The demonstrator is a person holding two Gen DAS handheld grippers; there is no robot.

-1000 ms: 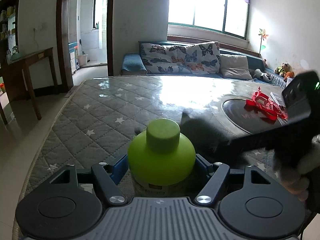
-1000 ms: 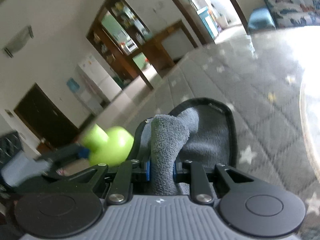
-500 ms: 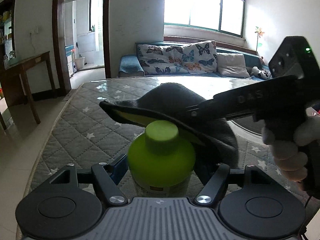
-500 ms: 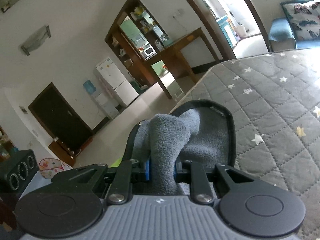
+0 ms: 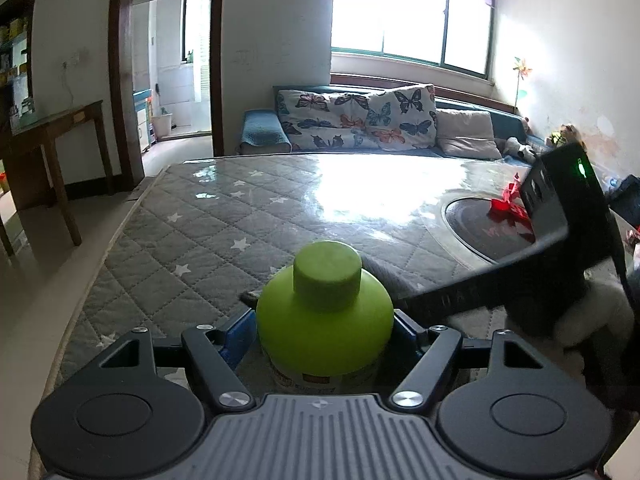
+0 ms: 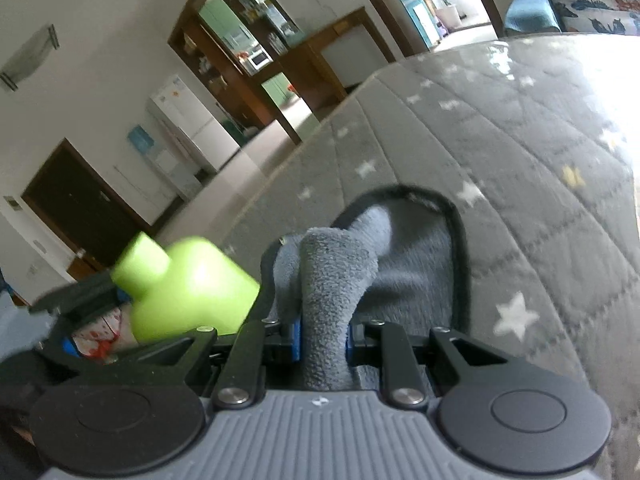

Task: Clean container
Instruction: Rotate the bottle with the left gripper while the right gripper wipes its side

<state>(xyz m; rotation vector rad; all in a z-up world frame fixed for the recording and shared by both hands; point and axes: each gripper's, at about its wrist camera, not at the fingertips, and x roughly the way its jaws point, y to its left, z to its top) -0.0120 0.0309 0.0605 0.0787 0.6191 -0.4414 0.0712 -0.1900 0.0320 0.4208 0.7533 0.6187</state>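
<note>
We see the left gripper (image 5: 322, 338) clamped on the container (image 5: 324, 320), a bottle with a lime-green lid, upright above the near edge of the quilted grey table (image 5: 248, 216). The right gripper (image 6: 323, 340) pinches a grey cloth (image 6: 340, 280) just beside the container's right side, low over the table.

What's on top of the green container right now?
Nothing: the green container, clamped in the left gripper, shows a bare cap. The grey cloth in the right gripper sits beside it. The container's base is hidden.
</note>
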